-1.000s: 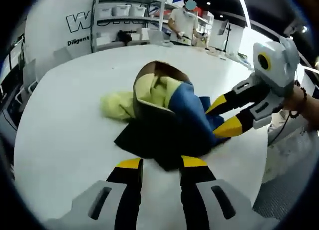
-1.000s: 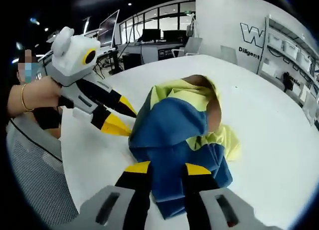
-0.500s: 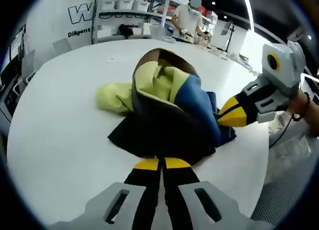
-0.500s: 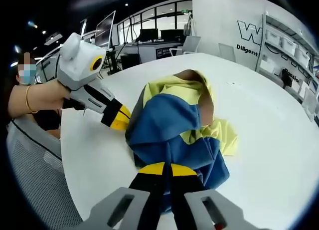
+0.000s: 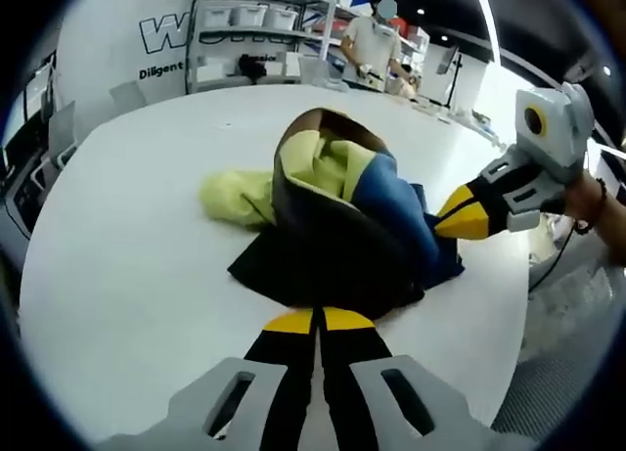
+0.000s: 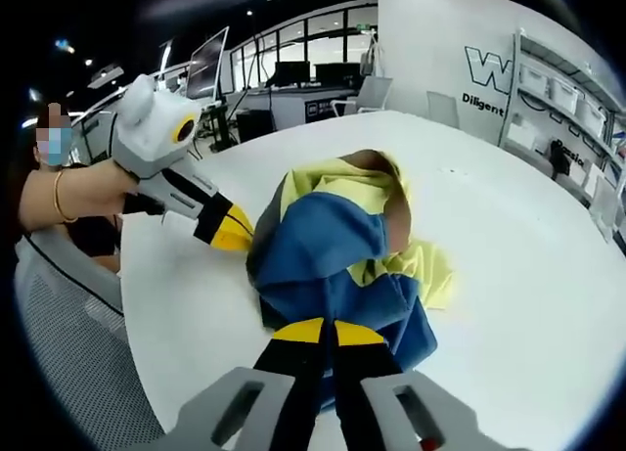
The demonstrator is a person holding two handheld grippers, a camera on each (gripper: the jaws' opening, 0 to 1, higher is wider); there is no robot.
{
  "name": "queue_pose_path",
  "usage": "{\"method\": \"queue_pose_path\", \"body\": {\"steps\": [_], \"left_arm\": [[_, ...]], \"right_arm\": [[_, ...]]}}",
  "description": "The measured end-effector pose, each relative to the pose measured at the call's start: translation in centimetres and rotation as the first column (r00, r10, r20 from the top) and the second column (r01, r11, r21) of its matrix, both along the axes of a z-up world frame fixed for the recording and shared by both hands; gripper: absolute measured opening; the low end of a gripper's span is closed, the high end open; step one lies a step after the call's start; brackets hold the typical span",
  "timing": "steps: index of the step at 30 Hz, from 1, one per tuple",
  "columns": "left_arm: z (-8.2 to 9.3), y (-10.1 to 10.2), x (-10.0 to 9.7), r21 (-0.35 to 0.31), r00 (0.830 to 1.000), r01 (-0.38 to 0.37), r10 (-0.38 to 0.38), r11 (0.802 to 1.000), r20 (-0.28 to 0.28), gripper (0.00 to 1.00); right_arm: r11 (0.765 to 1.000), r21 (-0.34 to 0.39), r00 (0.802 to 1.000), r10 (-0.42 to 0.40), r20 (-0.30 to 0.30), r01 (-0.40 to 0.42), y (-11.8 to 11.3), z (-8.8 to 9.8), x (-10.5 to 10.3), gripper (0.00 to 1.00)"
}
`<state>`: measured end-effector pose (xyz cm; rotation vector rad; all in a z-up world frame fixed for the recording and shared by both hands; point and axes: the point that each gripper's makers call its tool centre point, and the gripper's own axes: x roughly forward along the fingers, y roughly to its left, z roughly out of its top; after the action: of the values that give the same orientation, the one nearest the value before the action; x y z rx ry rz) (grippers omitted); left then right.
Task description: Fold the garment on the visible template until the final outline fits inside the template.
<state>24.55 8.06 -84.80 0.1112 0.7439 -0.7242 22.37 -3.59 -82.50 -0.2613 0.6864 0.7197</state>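
Note:
A crumpled garment (image 5: 337, 202) in yellow, blue and brown lies heaped on the white round table (image 5: 127, 265). Under the heap spreads a black layer (image 5: 269, 265); I cannot tell whether it belongs to the garment. My left gripper (image 5: 316, 320) is shut on the near dark edge. My right gripper (image 5: 460, 216) comes in from the right, shut on the blue hem. In the right gripper view the garment (image 6: 328, 246) shows its blue side, my right gripper (image 6: 328, 331) is shut on the blue fabric, and my left gripper (image 6: 233, 231) pinches the garment's left edge.
Shelves with bins (image 5: 240, 25) and a standing person (image 5: 377, 40) are beyond the table's far edge. The table rim runs close on the right (image 5: 514, 304). A hand (image 6: 68, 192) holds the left gripper, above a grey mesh seat (image 6: 68, 334). Bare tabletop (image 6: 528, 246) surrounds the heap.
One second ago both grippers stood open around the garment's edges; both have since shut on the fabric. Over the last half second the heap has barely shifted.

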Motion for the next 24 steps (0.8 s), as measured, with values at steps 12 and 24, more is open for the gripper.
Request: {"method": "queue_pose_path", "body": {"steps": [12,24], "left_arm": [[2.2,1.8,1.0,-0.029,0.996,-0.052,0.054,0.998,0.065,0.0],[4.3,2.8,1.5,0.003,0.989,-0.047,0.047,0.999,0.137,0.0]], "right_arm": [[0.996,-0.006,0.994,-0.093,0.057,0.094,-3.3,2.7,1.7,0.0],[0.984,-0.028,0.979,-0.17,0.114,0.174,-6.7,5.1,3.1,0.0]]}}
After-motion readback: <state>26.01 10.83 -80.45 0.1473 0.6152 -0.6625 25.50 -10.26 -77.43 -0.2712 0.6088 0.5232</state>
